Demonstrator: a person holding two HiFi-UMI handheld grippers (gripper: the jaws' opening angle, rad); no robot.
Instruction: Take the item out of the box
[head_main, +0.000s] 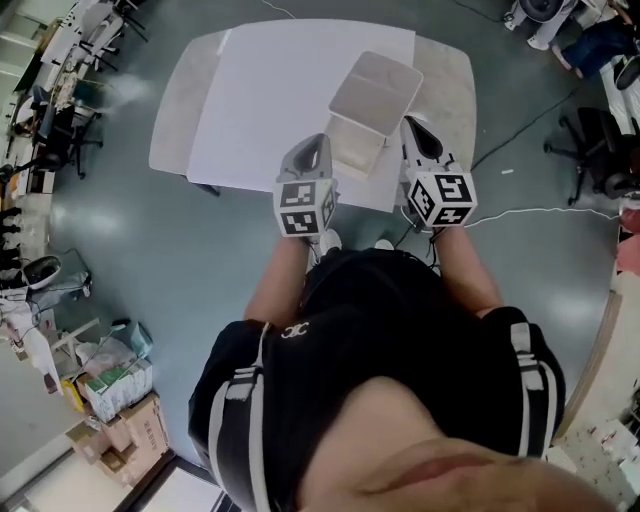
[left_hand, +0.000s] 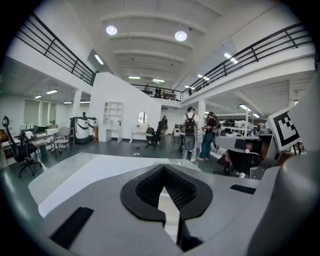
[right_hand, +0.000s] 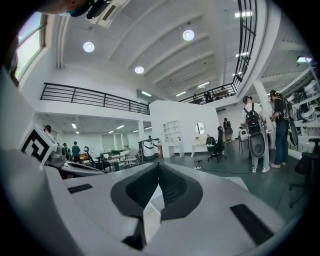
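Box (head_main: 356, 146), lid flipped back, sits at the near edge of the table (head_main: 180, 112), its long axis running away from the person. It lies between the left gripper (head_main: 318, 142) and right gripper (head_main: 413, 127), about equally near; both jaws are closed together, empty.

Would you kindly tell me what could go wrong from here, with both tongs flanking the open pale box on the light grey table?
1. Both the left tongs and the right tongs are shut beside the pale open-lidded box; reaching in like this may shove it rather than grip anything.
2. The box sits near the front edge of the light grey table, so a nudge could slide it off.
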